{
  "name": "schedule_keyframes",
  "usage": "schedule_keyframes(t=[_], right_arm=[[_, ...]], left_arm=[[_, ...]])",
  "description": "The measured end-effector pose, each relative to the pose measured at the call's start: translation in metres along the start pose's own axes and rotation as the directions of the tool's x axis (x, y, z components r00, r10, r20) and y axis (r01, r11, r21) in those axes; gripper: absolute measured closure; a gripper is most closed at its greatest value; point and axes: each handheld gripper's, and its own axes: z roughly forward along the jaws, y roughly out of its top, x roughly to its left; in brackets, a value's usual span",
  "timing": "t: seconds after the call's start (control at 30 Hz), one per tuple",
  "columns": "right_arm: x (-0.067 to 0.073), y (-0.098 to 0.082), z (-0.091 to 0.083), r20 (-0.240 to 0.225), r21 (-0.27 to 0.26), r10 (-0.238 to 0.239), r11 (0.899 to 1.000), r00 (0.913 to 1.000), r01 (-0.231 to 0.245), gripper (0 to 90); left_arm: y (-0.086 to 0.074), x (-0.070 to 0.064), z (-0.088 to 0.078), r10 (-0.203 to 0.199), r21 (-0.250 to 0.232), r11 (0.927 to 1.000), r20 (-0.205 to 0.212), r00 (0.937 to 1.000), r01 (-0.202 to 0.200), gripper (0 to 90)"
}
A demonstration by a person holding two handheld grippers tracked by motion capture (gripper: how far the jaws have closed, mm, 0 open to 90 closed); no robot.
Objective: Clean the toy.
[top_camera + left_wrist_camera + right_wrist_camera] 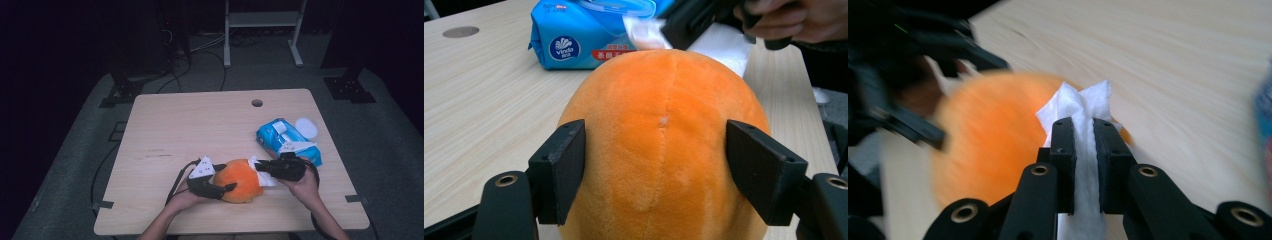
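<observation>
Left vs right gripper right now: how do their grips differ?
The left gripper has its jaws spread wide, one on each side of the round orange plush toy; the right gripper is pinched nearly shut on a thin white wipe. Both are black, two-jawed and hand-held over the wooden table.

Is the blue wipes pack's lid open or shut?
Open: on the wipes pack the lid is flipped up, and a white wipe sticks out.

The orange toy (659, 145) is soft and fuzzy cloth. The wipe (1080, 107) is thin white paper. The pack (574, 35) is shiny blue plastic. The table (200, 125) is smooth, pale wood.
</observation>
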Motion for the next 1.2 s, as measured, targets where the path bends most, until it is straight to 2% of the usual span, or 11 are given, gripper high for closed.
schedule_keyframes(t=[0.13,0.23,0.3,0.4,0.6,0.67,0.77,0.83,1.03,1.1,1.2], right_arm=[[-0.005,-0.009,-0.004,-0.001,0.015,0.034,0.999,0.9994,-0.034,79.9],[0.009,0.001,-0.008,-0.041,-0.033,0.003,0.999,0.9992,-0.004,79.8],[0.021,0.008,-0.007,-0.065,-0.051,-0.045,0.998,0.9969,0.041,79.7],[0.029,0.006,-0.001,-0.026,-0.019,-0.097,0.995,0.995,0.096,79.5],[0.013,-0.002,-0.006,-0.002,-0.018,-0.023,1.0,0.9997,0.023,79.5],[0.02,0.001,-0.006,0.01,-0.019,-0.046,0.999,0.9989,0.046,79.5],[0.035,0.008,-0.004,-0.013,-0.031,-0.095,0.995,0.9954,0.095,79.5],[0.04,0.009,-0.002,0.014,-0.018,-0.135,0.991,0.9908,0.135,79.5],[0.024,0.002,-0.005,0.043,-0.009,-0.089,0.996,0.9951,0.089,79.6],[0.027,0.003,-0.005,0.054,-0.015,-0.087,0.996,0.9948,0.088,80.0],[0.042,0.01,0.001,0.043,-0.016,-0.137,0.99,0.9896,0.138,80.0]], left_arm=[[0.001,-0.001,0.002,-0.004,0.004,1.0,0.001,1.0,0.004,26.3],[0.003,-0.004,0.004,0.005,0.001,1.0,-0.008,1.0,-0.005,25.9],[0.005,-0.008,0.006,0.022,0.004,0.9997,-0.013,0.9997,-0.022,25.8],[0.005,-0.009,0.006,0.019,0.003,0.9998,-0.01,0.9998,-0.019,25.1],[0.006,-0.01,0.009,0.025,0.004,0.9997,-0.008,0.9996,-0.025,25.1],[0.007,-0.011,0.009,0.03,0.009,0.9995,-0.013,0.9995,-0.03,24.8],[0.008,-0.013,0.01,0.04,0.012,0.9991,-0.019,0.999,-0.04,24.8],[0.008,-0.013,0.009,0.044,0.015,0.9989,-0.018,0.9989,-0.043,25.0],[0.009,-0.014,0.01,0.051,0.015,0.9986,-0.015,0.9986,-0.05,25.2],[0.011,-0.016,0.012,0.054,0.024,0.9983,-0.025,0.9982,-0.053,25.1],[0.014,-0.02,0.013,0.075,0.032,0.9968,-0.032,0.9967,-0.074,24.9]])
